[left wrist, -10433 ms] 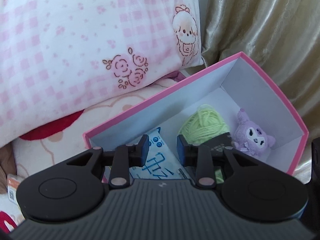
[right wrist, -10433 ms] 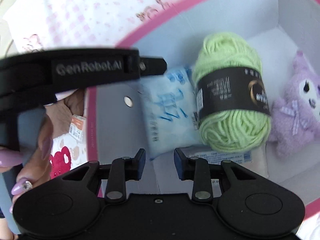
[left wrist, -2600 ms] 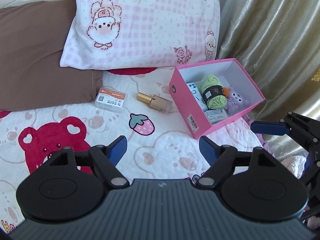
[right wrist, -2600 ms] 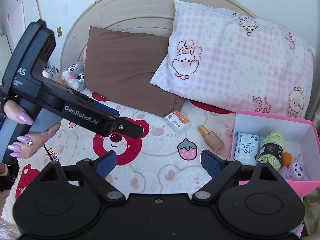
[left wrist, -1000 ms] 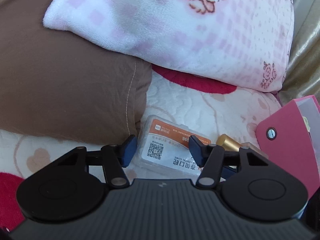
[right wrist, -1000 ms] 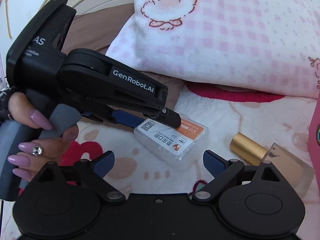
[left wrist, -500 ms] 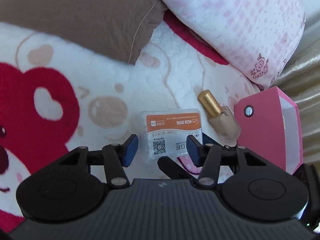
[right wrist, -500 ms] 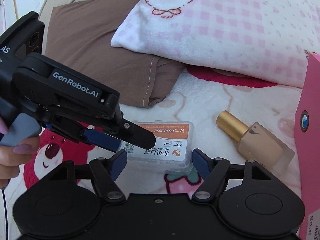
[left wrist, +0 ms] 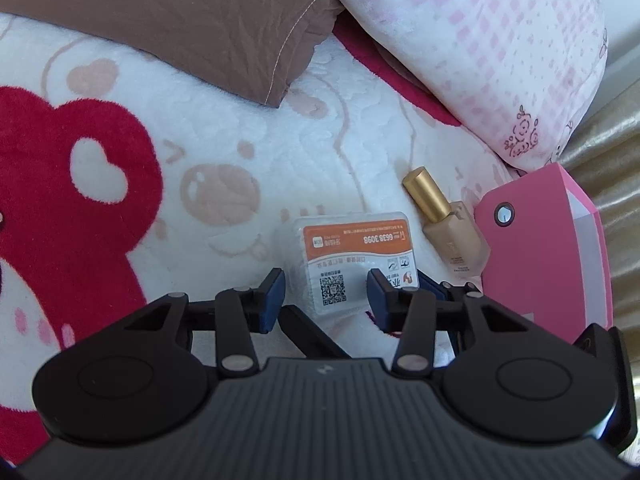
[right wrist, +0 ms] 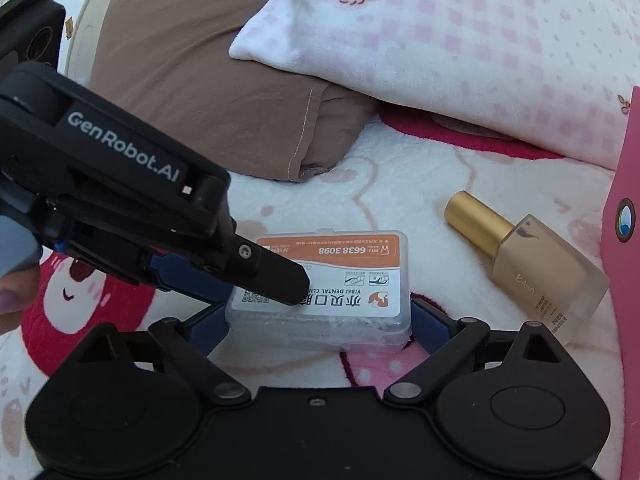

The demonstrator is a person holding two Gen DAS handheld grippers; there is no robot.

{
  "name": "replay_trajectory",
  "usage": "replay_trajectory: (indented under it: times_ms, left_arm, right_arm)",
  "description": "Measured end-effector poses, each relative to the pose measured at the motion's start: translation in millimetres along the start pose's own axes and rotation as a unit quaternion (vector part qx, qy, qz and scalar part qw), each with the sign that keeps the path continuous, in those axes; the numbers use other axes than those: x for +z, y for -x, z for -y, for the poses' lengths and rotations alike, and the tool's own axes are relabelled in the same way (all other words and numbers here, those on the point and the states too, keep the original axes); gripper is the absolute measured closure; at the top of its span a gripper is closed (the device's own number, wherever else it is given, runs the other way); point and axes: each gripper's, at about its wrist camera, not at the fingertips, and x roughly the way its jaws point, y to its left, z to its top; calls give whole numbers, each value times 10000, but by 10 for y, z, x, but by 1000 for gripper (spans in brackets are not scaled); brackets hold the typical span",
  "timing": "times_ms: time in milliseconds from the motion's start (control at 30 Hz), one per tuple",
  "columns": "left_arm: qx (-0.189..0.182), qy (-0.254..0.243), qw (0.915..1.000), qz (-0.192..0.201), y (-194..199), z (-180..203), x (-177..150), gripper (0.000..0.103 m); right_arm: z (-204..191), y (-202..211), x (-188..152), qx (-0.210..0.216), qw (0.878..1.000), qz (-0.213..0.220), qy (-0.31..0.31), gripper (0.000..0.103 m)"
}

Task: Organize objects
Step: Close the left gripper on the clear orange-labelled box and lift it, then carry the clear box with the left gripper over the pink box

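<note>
A clear plastic box with an orange and white label (left wrist: 354,256) lies on the bear-print blanket; it also shows in the right wrist view (right wrist: 332,280). My left gripper (left wrist: 326,294) is open, its blue pads on either side of the box's near end, hovering over it. My right gripper (right wrist: 316,328) is open, with its fingers at both ends of the box, touching or nearly so. A foundation bottle with a gold cap (left wrist: 448,224) lies to the right of the box, also seen from the right wrist (right wrist: 528,256). The pink storage box (left wrist: 548,256) stands beyond it.
A brown pillow (left wrist: 180,20) and a pink checked pillow (left wrist: 480,40) lie at the head of the bed. A gold curtain (left wrist: 616,152) hangs behind the pink box. The left gripper's body (right wrist: 120,200) crosses the left of the right wrist view.
Both grippers have come closer to the labelled box. The right gripper's fingers have moved in around its ends. The left gripper stays open over its near end.
</note>
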Motion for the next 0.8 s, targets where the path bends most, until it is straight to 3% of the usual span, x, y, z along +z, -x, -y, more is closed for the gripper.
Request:
replay_trajectory:
  times_ms: [167, 300, 500, 667, 800]
  left_arm:
    - [-98, -87, 9998, 139, 51, 30, -81, 60]
    - [-85, -64, 9999, -49, 110, 57, -105, 65]
    - [8, -452, 9989, 99, 373, 264, -241, 65]
    - [-240, -475, 9984, 198, 649, 349, -368, 66]
    - [-356, -597, 9973, 250, 850, 490, -459, 66]
  right_arm:
    - [6, 67, 9, -44, 10000, 58, -24, 6]
    - [12, 147, 4, 27, 10000, -78, -35, 6]
    - [-32, 388, 88, 129, 9995, -215, -205, 6]
    - [-27, 676, 173, 299, 9987, -252, -340, 6]
    - [-103, 959, 222, 244, 9996, -138, -97, 6]
